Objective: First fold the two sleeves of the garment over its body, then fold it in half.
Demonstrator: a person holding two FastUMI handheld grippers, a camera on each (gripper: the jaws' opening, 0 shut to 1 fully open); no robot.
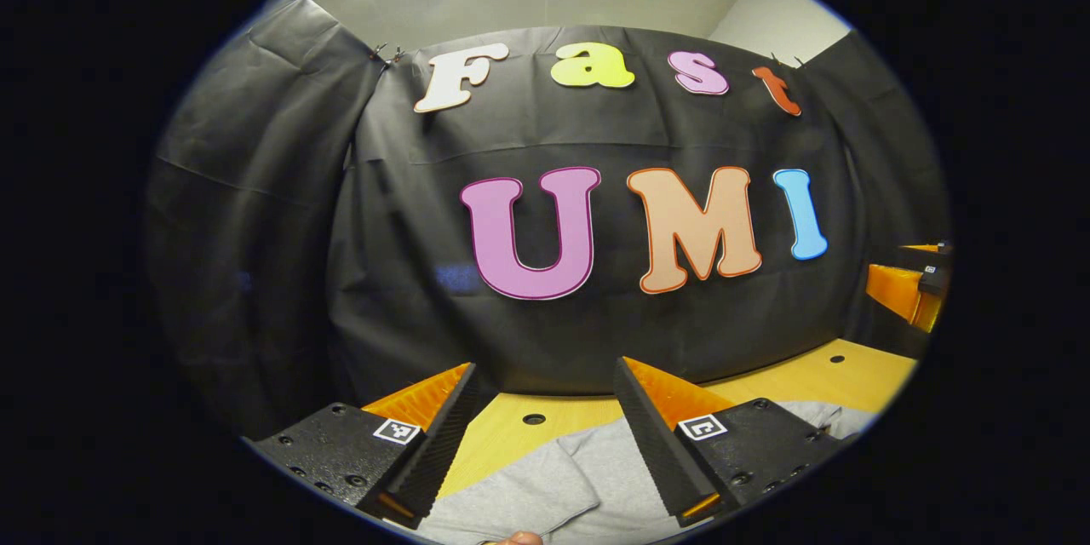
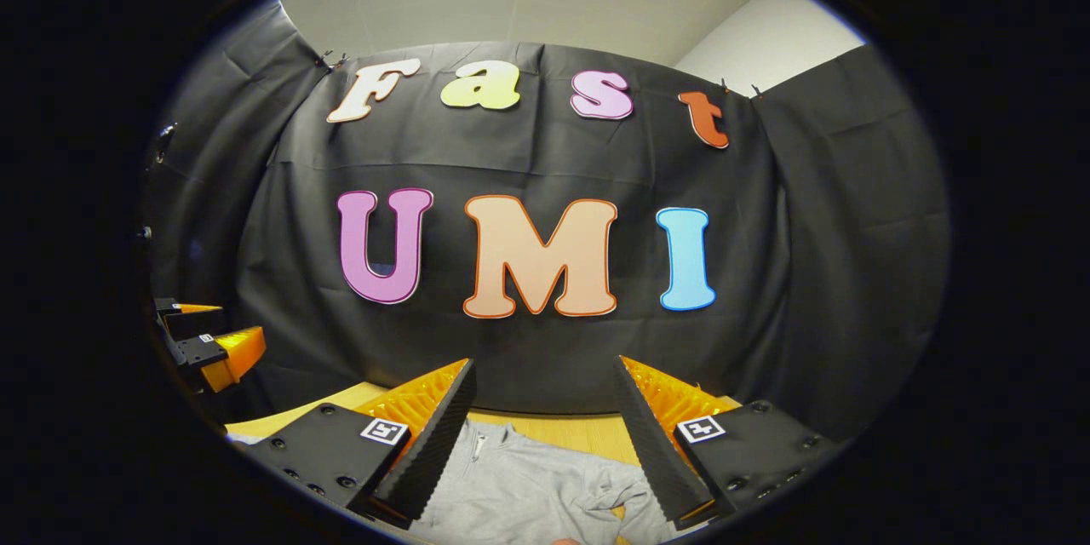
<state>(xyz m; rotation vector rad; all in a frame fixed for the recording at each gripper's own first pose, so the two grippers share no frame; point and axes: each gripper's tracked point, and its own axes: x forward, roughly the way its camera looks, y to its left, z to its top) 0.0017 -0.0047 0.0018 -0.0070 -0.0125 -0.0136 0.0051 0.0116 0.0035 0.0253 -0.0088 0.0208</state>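
A grey garment [image 1: 545, 485] lies on the wooden table [image 1: 817, 379], low in the left gripper view, below and between my left gripper's spread fingers. My left gripper [image 1: 545, 375] is open and raised above it, holding nothing. In the right gripper view the same grey garment [image 2: 528, 485] shows its zip collar and a rumpled fold. My right gripper [image 2: 545, 370] is open too, held above the cloth. The right gripper [image 1: 915, 281] appears at the far right of the left gripper view, and the left gripper [image 2: 209, 345] at the far left of the right gripper view.
The wooden table [image 2: 588, 430] has small round holes [image 1: 534, 419] and ends at the black cloth wall [image 1: 545, 324] just behind the garment. A fingertip [image 1: 519, 538] shows at the bottom edge of the left gripper view.
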